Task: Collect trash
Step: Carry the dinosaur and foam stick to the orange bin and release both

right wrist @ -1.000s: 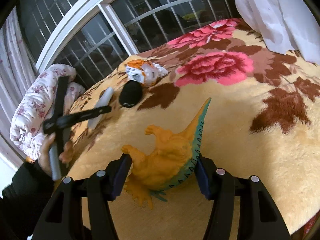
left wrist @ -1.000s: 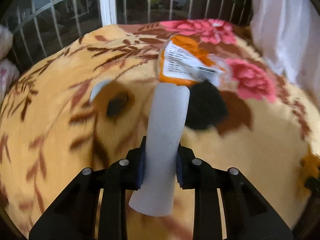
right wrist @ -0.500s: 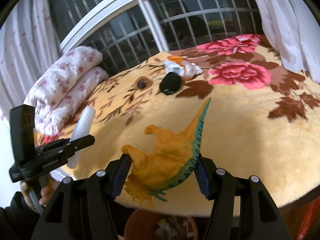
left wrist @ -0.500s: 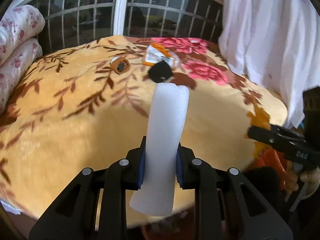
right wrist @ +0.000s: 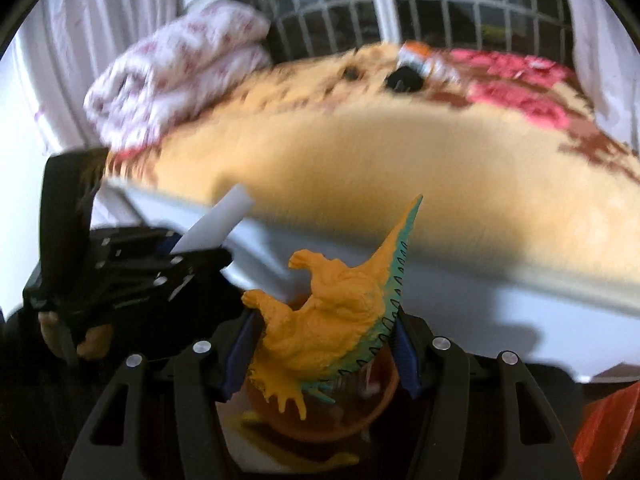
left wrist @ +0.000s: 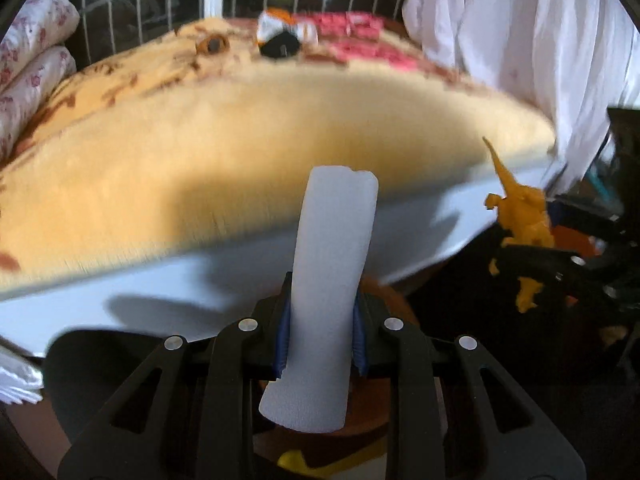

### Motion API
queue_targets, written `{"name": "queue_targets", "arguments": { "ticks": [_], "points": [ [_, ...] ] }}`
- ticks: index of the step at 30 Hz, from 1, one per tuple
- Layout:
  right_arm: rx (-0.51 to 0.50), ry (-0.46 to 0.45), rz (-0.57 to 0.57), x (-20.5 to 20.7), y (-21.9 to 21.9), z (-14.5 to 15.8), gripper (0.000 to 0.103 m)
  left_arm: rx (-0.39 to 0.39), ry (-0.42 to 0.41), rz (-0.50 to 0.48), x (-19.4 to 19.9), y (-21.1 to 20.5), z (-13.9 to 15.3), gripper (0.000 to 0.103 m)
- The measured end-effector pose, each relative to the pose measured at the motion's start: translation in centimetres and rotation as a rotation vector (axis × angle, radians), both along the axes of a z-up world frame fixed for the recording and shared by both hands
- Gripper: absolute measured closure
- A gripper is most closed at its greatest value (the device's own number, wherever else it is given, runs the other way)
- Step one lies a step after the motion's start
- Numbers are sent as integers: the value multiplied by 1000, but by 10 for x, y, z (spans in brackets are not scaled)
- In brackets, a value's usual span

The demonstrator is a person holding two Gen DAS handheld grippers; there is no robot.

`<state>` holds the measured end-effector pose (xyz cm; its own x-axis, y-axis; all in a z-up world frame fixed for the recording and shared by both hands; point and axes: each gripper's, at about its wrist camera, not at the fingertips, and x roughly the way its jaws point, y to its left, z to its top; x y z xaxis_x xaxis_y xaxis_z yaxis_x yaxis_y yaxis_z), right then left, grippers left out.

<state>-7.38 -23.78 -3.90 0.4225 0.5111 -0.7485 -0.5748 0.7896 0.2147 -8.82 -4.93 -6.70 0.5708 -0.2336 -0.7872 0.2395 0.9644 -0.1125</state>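
Left wrist view: the left hand-held gripper (left wrist: 320, 340) clamps a white foam tube (left wrist: 330, 280) between its blue pads, past the edge of the bed (left wrist: 240, 152). Beneath it shows a brown bin (left wrist: 384, 300), its contents mostly hidden. On the far blanket lie an orange wrapper (left wrist: 276, 26) and a black object (left wrist: 280, 46).

Right wrist view: the right hand-held gripper (right wrist: 322, 344) grips an orange toy dinosaur (right wrist: 332, 312) above the brown bin (right wrist: 384, 400), whose blurred contents cannot be made out.
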Motion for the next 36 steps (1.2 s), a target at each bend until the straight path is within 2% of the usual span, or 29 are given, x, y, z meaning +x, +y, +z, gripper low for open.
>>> {"name": "queue_targets", "arguments": {
  "ticks": [2, 5, 10, 13, 16, 22, 23, 25, 26, 36],
  "points": [
    [-25, 56, 35, -8, 8, -21, 45, 12, 37, -9, -3, -3, -19, 79],
    [-74, 91, 67, -9, 18, -48, 45, -40, 148, 7, 2, 0, -52, 79],
    [-159, 184, 79, 4, 33, -98, 45, -36, 258, 44, 16, 11, -81, 79],
    [-190, 228, 95, 11, 41, -116, 45, -57, 325, 68, 24, 20, -97, 79],
    [-204, 248, 104, 16, 44, -125, 45, -75, 357, 83, 28, 27, -106, 79],
    [-218, 282, 109, 18, 47, -135, 44, -70, 364, 65, 28, 25, -109, 77],
    [-222, 287, 110, 21, 50, -137, 43, -63, 363, 61, 29, 24, -108, 72],
    [-227, 298, 109, 21, 52, -140, 26, -39, 372, 58, 30, 22, -109, 41],
    [-229, 293, 100, 23, 53, -139, 21, -33, 370, 60, 30, 17, -109, 21],
    [-199, 267, 32, 18, 31, -122, 21, -25, 331, 65, 25, 16, -97, 19]
  ]
}}
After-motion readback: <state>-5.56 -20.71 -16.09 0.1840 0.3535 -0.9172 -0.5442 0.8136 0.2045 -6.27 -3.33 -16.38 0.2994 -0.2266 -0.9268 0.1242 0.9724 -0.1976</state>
